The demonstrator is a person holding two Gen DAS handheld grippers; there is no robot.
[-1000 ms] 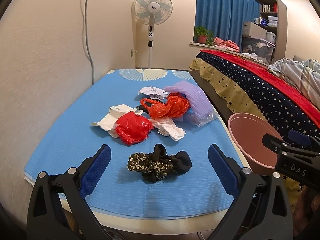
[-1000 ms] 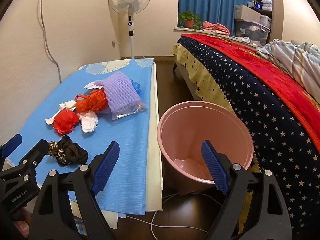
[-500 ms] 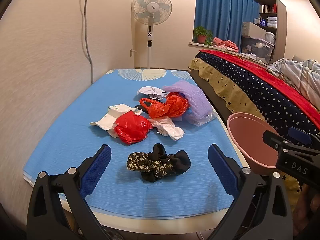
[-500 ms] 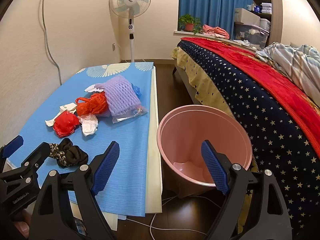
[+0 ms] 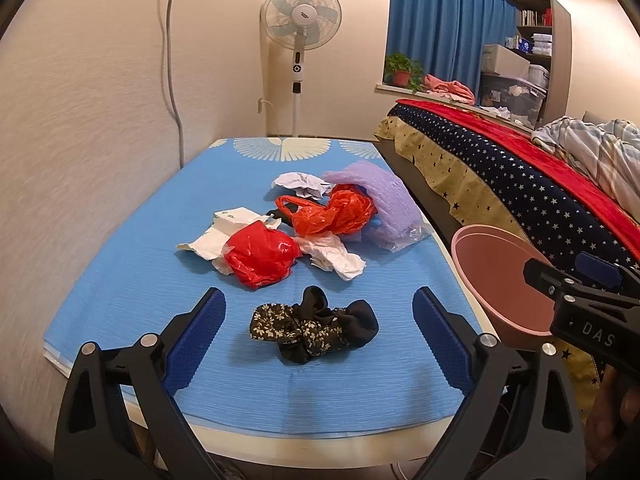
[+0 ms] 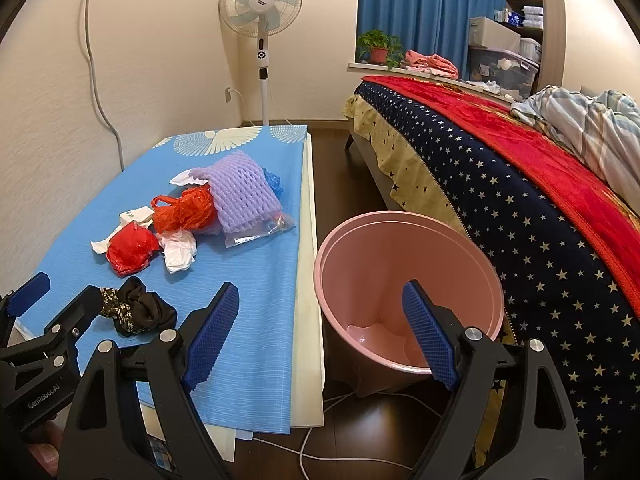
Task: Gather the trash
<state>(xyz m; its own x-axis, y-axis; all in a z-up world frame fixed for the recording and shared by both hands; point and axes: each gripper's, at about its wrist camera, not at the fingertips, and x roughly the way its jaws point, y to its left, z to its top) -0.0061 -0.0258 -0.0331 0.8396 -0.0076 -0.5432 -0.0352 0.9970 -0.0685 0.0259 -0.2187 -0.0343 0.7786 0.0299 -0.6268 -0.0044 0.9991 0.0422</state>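
Trash lies in a heap on the blue mat point(image 5: 120, 280): a red plastic bag point(image 5: 260, 258), an orange bag point(image 5: 332, 214), a purple foam net point(image 5: 380, 192), crumpled white paper point(image 5: 302, 184) and tissue point(image 5: 334, 258). A black floral cloth point(image 5: 316, 328) lies nearest, just ahead of my left gripper point(image 5: 318, 294), which is open and empty above the mat. My right gripper point(image 6: 320, 286) is open and empty, hovering over the near rim of the pink bin point(image 6: 400, 216) on the floor beside the table. The bin's inside looks empty.
A bed with a starry cover point(image 6: 520, 208) runs along the right, close behind the bin. A standing fan point(image 6: 260, 0) is at the far wall. A white cable point(image 6: 340, 460) lies on the dark floor near the bin. A wall borders the table's left.
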